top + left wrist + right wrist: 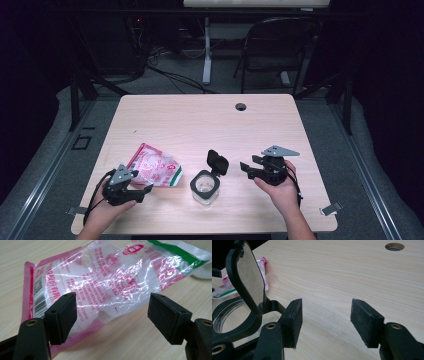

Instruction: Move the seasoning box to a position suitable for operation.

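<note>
From the high view I see the crinkly pink-and-clear plastic pouch with a green strip at one end [155, 170] lying flat on the pale wooden counter [210, 120], on its near left part. My left tongs [141, 191] sit just beside the pouch's near edge, spread apart and holding nothing. To the right of the pouch stands a small clear jar with a black hinged lid flipped up [207, 185], and farther right my right tongs [249, 168] hover near it, also spread and empty

In the left gripper view the pouch [105, 282] lies right ahead of the open jaws, its near corner between them but not pinched. I judge it light and floppy, with slick, wrinkled film that could slide out of a shallow bite. White contents seem to sit inside, so the middle will sag if I lift by one end. I'd take hold on the flat pink sealed border by the barcode, where the film is doubled and stiffest, and squeeze firmly

In the right gripper view the jaws stand wide apart over bare wood, with the jar's open mouth and raised lid [247, 280] just to their left. The jar looks rigid and steady; I'd grip the body, not the thin lid
</note>
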Available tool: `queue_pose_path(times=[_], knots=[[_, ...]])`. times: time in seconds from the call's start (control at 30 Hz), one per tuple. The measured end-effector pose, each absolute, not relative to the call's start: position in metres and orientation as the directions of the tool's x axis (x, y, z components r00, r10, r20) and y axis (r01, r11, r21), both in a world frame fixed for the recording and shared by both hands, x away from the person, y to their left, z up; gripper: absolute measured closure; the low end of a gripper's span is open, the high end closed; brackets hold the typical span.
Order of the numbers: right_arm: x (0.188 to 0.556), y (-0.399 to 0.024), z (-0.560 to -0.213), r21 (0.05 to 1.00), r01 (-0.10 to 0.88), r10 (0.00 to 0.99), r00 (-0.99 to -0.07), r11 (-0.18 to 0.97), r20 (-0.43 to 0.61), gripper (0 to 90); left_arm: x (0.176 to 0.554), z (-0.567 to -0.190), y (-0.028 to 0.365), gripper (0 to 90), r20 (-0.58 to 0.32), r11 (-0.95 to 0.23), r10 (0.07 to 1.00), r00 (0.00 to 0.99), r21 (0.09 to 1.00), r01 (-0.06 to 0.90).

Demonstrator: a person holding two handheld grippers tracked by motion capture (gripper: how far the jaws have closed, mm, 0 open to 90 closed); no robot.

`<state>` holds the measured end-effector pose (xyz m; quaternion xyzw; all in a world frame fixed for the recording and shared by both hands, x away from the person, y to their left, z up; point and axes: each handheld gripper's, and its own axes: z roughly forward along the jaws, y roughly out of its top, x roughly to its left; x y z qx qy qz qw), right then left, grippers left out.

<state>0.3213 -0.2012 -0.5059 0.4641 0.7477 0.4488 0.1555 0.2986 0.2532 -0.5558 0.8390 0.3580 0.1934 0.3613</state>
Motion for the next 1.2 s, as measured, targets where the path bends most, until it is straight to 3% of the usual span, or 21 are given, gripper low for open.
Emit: queue_pose_path(times=[0.07, 0.3, 0.73, 1.2], knots=[[0.321, -0.203, -0.506, 0.819, 0.554, 0.832, -0.519, 0.151, 0.197, 43.1, 0.298, -0.557, 0.250, 22.5, 0.103, -0.507, 0.733, 0.672, 0.741, 0.440], [0.321, -0.204, -0.507, 0.819, 0.559, 0.834, -0.509, 0.131, 0.214, 43.1, 0.297, -0.560, 0.254, 21.5, 0.081, -0.527, 0.714, 0.695, 0.716, 0.458], [0.321, -0.201, -0.508, 0.827, 0.549, 0.830, -0.515, 0.124, 0.217, 43.3, 0.305, -0.573, 0.234, 21.1, 0.210, -0.605, 0.699, 0.683, 0.684, 0.408], [0.317, -0.213, -0.508, 0.838, 0.544, 0.848, -0.463, 0.043, 0.257, 45.5, 0.319, -0.579, 0.231, 31.2, 0.253, -0.594, 0.733, 0.631, 0.690, 0.413]])
